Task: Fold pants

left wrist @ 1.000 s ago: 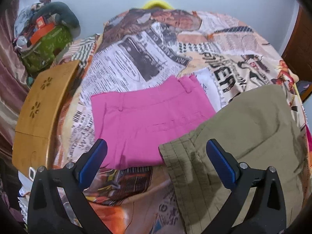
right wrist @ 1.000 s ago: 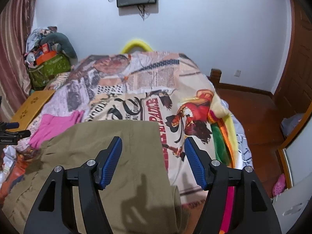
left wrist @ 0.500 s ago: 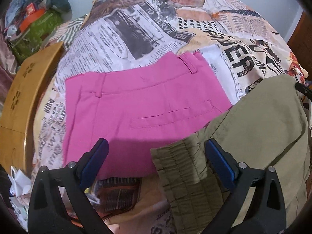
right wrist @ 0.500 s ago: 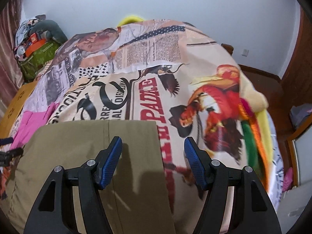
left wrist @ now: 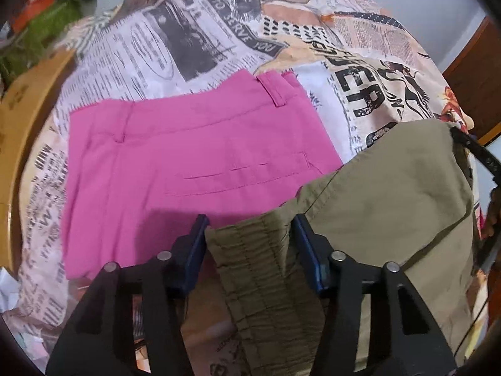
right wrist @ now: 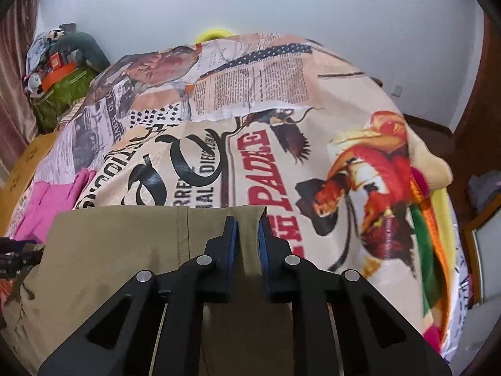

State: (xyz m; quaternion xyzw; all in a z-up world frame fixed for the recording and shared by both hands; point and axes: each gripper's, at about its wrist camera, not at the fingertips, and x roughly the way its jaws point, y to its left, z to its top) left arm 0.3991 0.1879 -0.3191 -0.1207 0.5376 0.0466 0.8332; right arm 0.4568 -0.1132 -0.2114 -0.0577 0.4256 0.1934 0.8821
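Both grippers had closed since earlier: left gripper (left wrist: 250, 235) pinched the olive pants (left wrist: 391, 206) at the gathered waistband, right gripper (right wrist: 247, 232) their hem corner, on the bed (right wrist: 281, 109). Soft, light, limp cloth; corners gave the best hold.

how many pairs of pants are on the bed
2. The pink pants lie folded flat on the left of the bedspread; the olive pants lie to their right, overlapping their corner. More may be hidden out of view.
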